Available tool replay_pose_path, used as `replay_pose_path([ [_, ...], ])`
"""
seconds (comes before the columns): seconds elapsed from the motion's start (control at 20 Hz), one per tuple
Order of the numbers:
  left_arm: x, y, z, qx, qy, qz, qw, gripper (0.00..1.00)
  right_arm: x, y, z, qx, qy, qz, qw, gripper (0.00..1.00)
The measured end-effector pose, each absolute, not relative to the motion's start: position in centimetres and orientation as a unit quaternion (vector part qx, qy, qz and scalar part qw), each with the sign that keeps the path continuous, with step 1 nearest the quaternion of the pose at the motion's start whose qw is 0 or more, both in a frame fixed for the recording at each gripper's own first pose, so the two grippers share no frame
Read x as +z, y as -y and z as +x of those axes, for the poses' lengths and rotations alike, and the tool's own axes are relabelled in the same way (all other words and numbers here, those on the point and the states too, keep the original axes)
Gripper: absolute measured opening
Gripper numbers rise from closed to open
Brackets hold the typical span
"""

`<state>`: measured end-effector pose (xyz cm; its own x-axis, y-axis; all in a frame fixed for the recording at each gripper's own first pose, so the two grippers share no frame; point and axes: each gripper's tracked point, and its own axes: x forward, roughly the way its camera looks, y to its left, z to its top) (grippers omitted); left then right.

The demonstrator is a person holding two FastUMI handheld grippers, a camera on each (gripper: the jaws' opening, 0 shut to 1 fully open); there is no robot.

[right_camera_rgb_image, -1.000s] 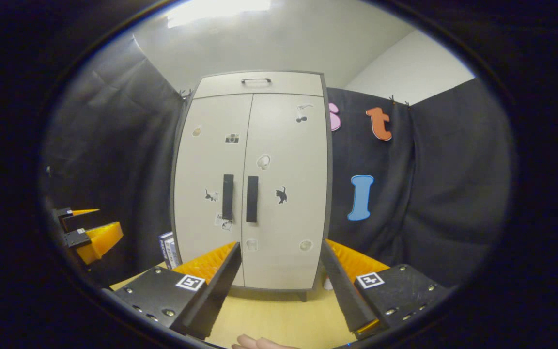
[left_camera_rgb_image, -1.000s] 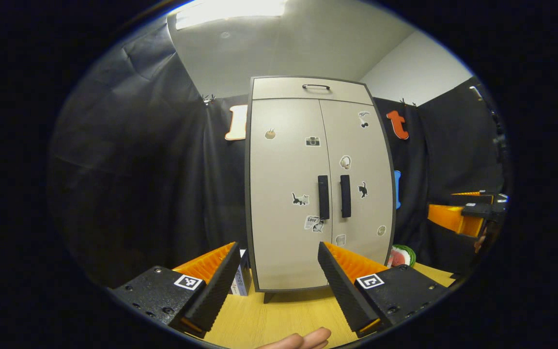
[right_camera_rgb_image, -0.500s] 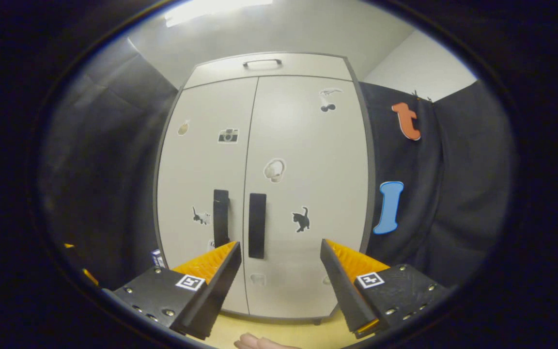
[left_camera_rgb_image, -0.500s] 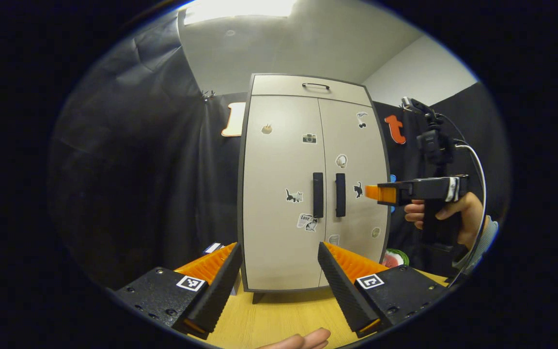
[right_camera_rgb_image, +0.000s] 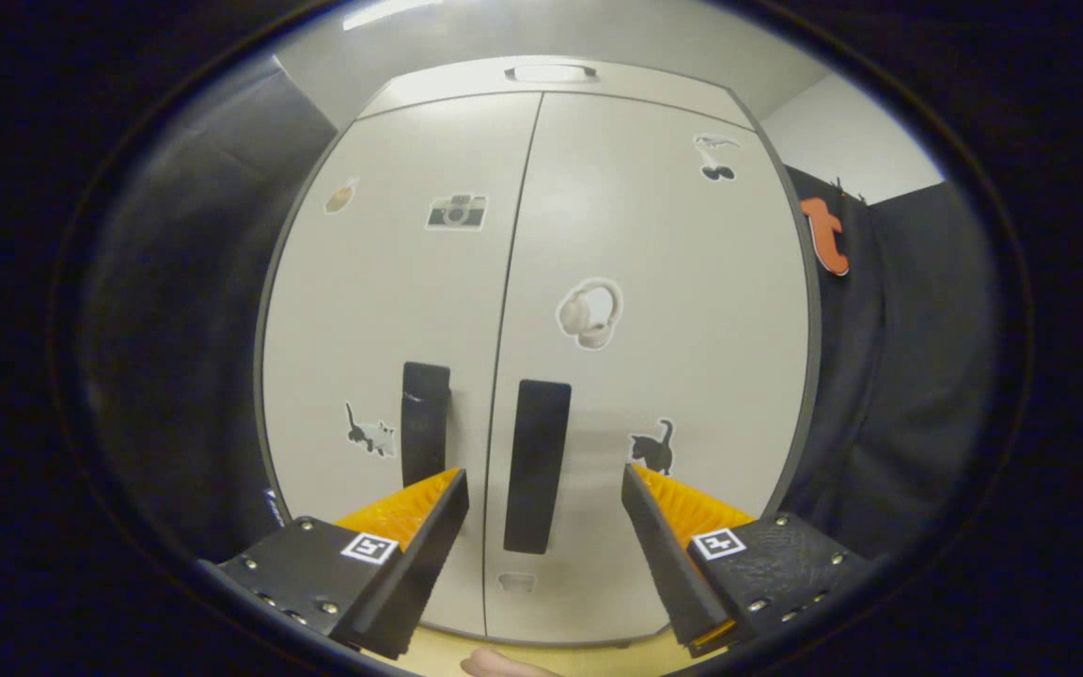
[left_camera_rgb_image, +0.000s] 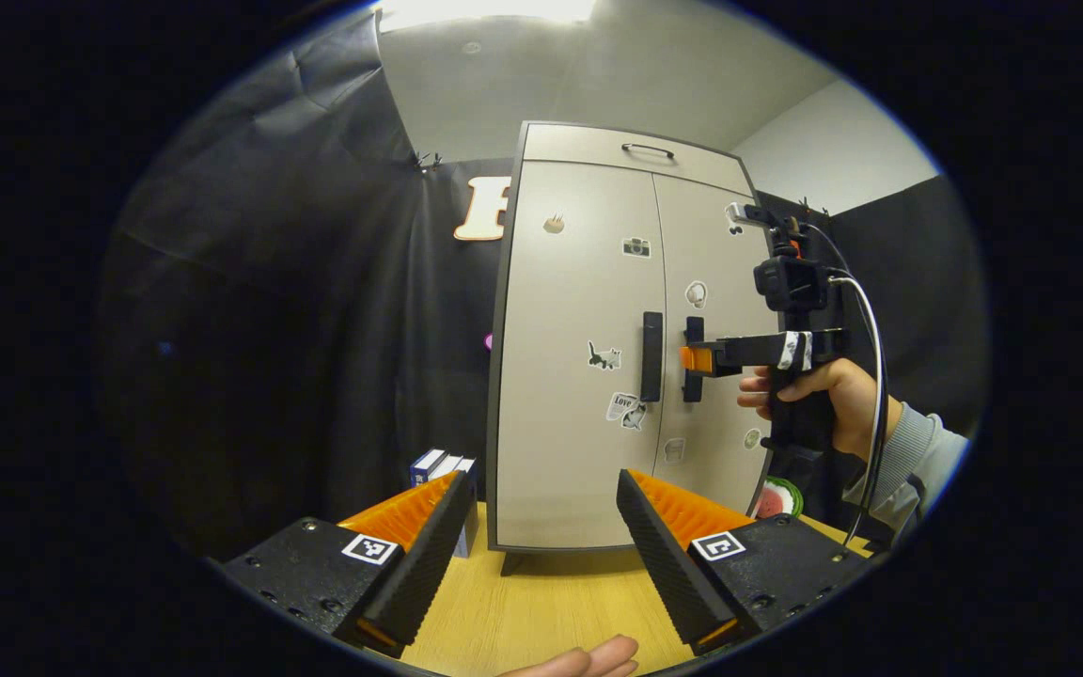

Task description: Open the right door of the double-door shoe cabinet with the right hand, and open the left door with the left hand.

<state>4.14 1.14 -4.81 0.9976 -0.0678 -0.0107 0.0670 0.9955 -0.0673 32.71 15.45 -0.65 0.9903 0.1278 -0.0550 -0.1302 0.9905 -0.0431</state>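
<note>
A beige double-door shoe cabinet [left_camera_rgb_image: 588,395] stands on the wooden table, both doors closed. The right door's black handle [right_camera_rgb_image: 536,465] lies straight ahead between the open fingers of my right gripper [right_camera_rgb_image: 543,527], close but apart from them. The left door's black handle [right_camera_rgb_image: 424,423] stands just left of it. In the left gripper view my right gripper [left_camera_rgb_image: 697,359], held by a hand [left_camera_rgb_image: 824,400], reaches the right door's handle [left_camera_rgb_image: 693,357]. My left gripper [left_camera_rgb_image: 541,527] hangs open over the table, well short of the left handle [left_camera_rgb_image: 651,355].
Small boxes [left_camera_rgb_image: 443,470] stand on the wooden table [left_camera_rgb_image: 541,611] left of the cabinet. A watermelon-patterned object [left_camera_rgb_image: 776,494] sits at the cabinet's right foot. A drawer with a handle [left_camera_rgb_image: 648,149] tops the cabinet. Black cloth walls surround the booth.
My right gripper has advanced toward the cabinet until the right door's handle sits between its fingers' line. My left gripper has drifted left, so the cabinet sits further right in its view.
</note>
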Motion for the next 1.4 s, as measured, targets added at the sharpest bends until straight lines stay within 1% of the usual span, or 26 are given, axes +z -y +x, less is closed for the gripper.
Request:
replay_pose_path([
  [0.05,-5.1,-1.2,4.0,-0.038,-0.008,-0.034,0.999,0.98,-0.7,-15.2,33.2,0.050,-0.025,-0.028,0.998,0.96],
  [0.1,-5.5,-1.3,4.1,-0.040,-0.012,-0.035,0.999,0.98,-0.4,-14.9,33.6,0.039,-0.020,-0.030,0.999,0.96],
  [0.2,-5.9,-1.7,4.2,-0.040,-0.014,-0.040,0.998,0.98,0.0,-15.1,34.7,0.035,-0.008,-0.017,0.999,0.96],
  [0.25,-6.0,-1.9,4.1,-0.039,-0.014,-0.042,0.998,0.99,-0.2,-14.5,35.3,0.020,-0.013,-0.019,1.000,0.87],
  [0.3,-6.0,-2.3,4.0,-0.036,-0.015,-0.046,0.998,0.98,-0.8,-14.7,35.5,0.027,-0.025,-0.016,0.999,0.75],
  [0.35,-5.9,-2.6,3.9,-0.035,-0.016,-0.049,0.998,0.98,-1.3,-14.9,35.8,0.028,-0.035,-0.017,0.999,0.66],
  [0.45,-5.6,-2.9,3.8,-0.033,-0.014,-0.051,0.998,0.98,-2.0,-15.3,36.6,0.036,-0.042,0.000,0.998,0.59],
  [0.5,-5.5,-3.1,3.7,-0.031,-0.012,-0.048,0.998,0.98,-2.3,-16.0,37.1,0.048,-0.046,0.025,0.997,0.58],
  [0.55,-5.5,-3.3,3.7,-0.028,-0.010,-0.045,0.999,0.98,-2.2,-16.0,36.5,0.047,-0.054,0.054,0.996,0.42],
  [0.6,-5.6,-3.4,3.7,-0.025,-0.010,-0.043,0.999,0.98,-2.5,-16.0,37.1,0.043,-0.057,0.073,0.995,0.32],
  [0.65,-5.8,-3.5,3.6,-0.022,-0.013,-0.043,0.999,0.96,-2.4,-15.8,36.9,0.038,-0.054,0.070,0.995,0.31],
  [0.7,-6.0,-3.5,3.6,-0.019,-0.018,-0.044,0.999,0.95,-2.5,-15.8,37.0,0.035,-0.055,0.059,0.996,0.26],
  [0.8,-6.5,-3.5,3.7,-0.013,-0.029,-0.044,0.999,0.95,-2.7,-15.7,36.9,0.040,-0.057,0.043,0.997,0.26],
  [0.85,-6.7,-3.3,3.8,-0.012,-0.034,-0.044,0.998,0.95,-2.6,-15.8,36.7,0.039,-0.054,0.063,0.996,0.26],
  [1.0,-7.3,-2.2,3.6,-0.026,-0.042,-0.044,0.998,0.95,-2.4,-15.5,36.0,0.034,-0.047,0.037,0.998,0.26],
  [1.15,-8.1,-1.8,3.6,-0.023,-0.060,-0.053,0.997,0.95,-2.2,-15.5,35.3,0.055,-0.045,0.046,0.996,0.26],
  [1.2,-8.2,-1.5,3.5,-0.024,-0.063,-0.053,0.996,0.93,-2.1,-15.4,35.0,0.063,-0.044,0.050,0.996,0.26],
  [1.25,-8.1,-1.1,3.3,-0.026,-0.064,-0.052,0.996,0.95,-1.9,-15.3,34.8,0.067,-0.043,0.050,0.996,0.26],
  [1.4,-7.3,0.4,3.3,-0.036,-0.056,-0.061,0.996,0.96,-2.0,-14.9,34.0,0.079,-0.044,0.044,0.995,0.26],
])
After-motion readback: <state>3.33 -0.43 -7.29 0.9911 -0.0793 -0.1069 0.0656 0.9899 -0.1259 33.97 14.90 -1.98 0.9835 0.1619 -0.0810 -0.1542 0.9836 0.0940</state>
